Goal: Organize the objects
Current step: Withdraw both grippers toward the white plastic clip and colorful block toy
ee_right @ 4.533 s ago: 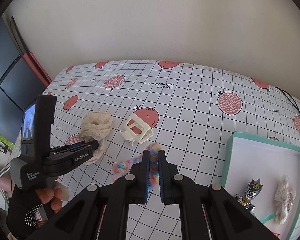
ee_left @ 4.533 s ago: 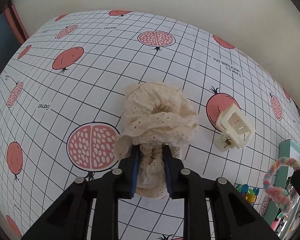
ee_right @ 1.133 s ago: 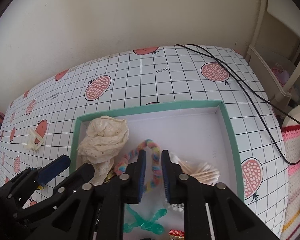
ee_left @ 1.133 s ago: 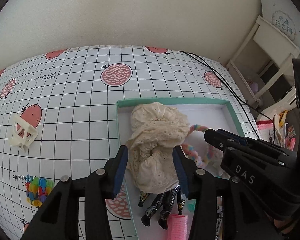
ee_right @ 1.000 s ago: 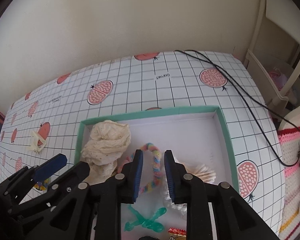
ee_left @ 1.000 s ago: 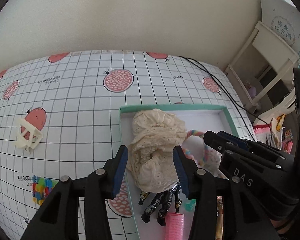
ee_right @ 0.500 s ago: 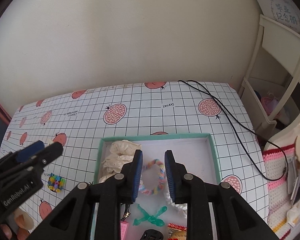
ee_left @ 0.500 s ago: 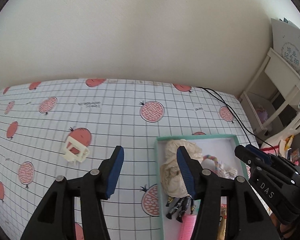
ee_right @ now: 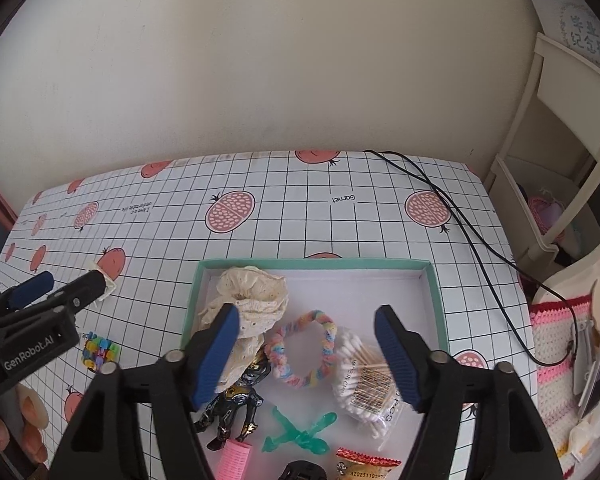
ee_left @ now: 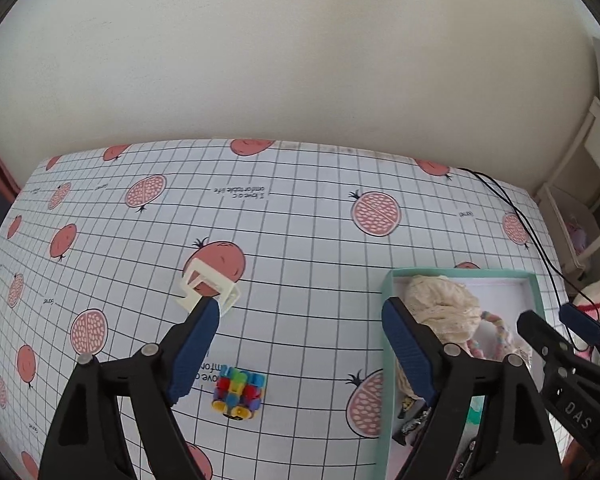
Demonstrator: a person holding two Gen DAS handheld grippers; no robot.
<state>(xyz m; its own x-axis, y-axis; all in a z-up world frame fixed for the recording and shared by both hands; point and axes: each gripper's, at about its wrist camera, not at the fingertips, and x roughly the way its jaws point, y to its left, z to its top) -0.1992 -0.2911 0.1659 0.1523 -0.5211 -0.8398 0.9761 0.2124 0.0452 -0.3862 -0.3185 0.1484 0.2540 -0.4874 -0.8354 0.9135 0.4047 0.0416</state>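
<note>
Pomegranate-print tablecloth (ee_left: 300, 240) spreads bare toward the wall. Your left gripper (ee_left: 296, 320) is spread wide, empty, with the white clip (ee_left: 210, 286) at its left fingertip. Your right gripper (ee_right: 306, 320) gapes empty above the tray (ee_right: 436, 296), over the lace scrunchie (ee_right: 256, 292) and rainbow hair tie (ee_right: 304, 350).

Plain cream wall (ee_right: 260, 60) ahead of claw, pomegranate-print grid tablecloth (ee_left: 300, 216) beneath, white shelving unit (ee_right: 560, 152) right, even daylight.

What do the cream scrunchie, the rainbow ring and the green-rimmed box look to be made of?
Cream scrunchie: matte eyelet-lace fabric, gathered and perforated. Rainbow ring: fuzzy twisted pastel yarn or chenille, likely. Green-rimmed box: thin flat walls and a white inside suggest cardboard.
</note>
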